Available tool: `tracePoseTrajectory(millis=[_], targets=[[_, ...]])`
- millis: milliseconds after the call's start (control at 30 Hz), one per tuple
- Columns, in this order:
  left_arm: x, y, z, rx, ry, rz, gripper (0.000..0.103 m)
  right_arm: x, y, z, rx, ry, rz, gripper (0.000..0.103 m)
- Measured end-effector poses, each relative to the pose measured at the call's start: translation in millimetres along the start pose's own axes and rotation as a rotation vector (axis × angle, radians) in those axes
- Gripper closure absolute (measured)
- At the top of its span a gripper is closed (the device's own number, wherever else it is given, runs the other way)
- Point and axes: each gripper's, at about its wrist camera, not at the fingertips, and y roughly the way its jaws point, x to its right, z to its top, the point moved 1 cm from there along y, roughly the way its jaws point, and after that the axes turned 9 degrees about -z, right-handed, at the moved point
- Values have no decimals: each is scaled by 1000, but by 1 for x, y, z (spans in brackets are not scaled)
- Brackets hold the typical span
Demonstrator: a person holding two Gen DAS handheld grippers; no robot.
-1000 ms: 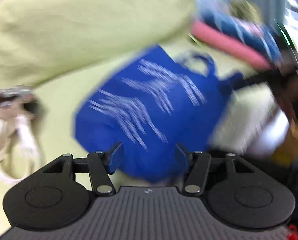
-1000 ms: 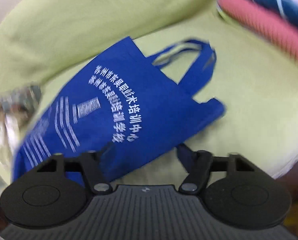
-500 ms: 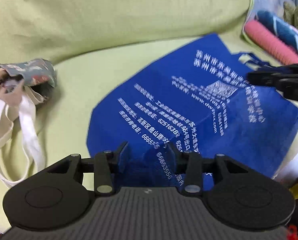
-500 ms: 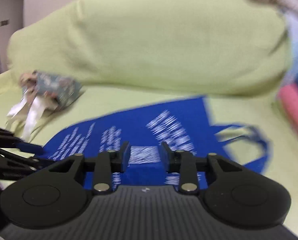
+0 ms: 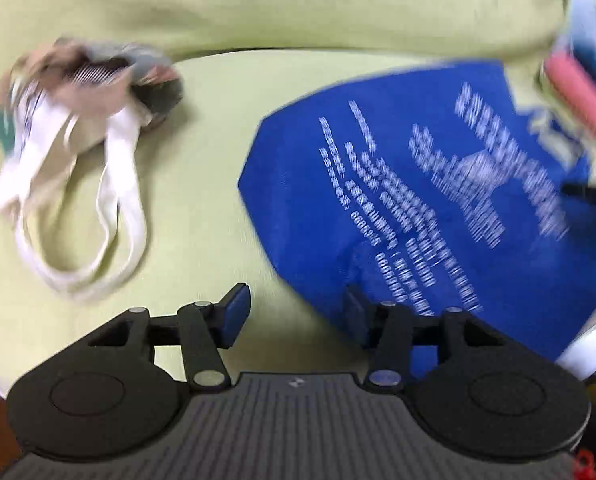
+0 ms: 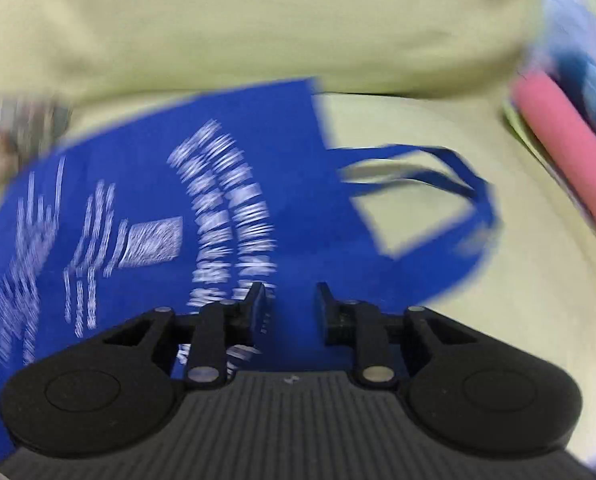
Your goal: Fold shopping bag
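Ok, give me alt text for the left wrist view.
A blue shopping bag with white print lies on a green cushion, right of the open left tool. A crumpled cream tote lies at left.

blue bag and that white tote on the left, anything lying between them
Nothing: in the left wrist view only bare green cushion separates the blue bag from the white tote.

Your left wrist camera looks down close along its tongs (image 5: 293,312); your right does likewise. Both views share the blue bag (image 5: 438,200) (image 6: 145,216) on the green sofa (image 5: 201,200).
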Motion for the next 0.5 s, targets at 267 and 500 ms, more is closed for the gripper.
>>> tracePoseTrajectory(millis=[267,500], targets=[[-29,29,-16,-47,-291,-165,35,79,-13,-17,-53,286,46,36],[3,40,-11,14,-104,-97,87,108,-22,-31,-17,402,53,97]])
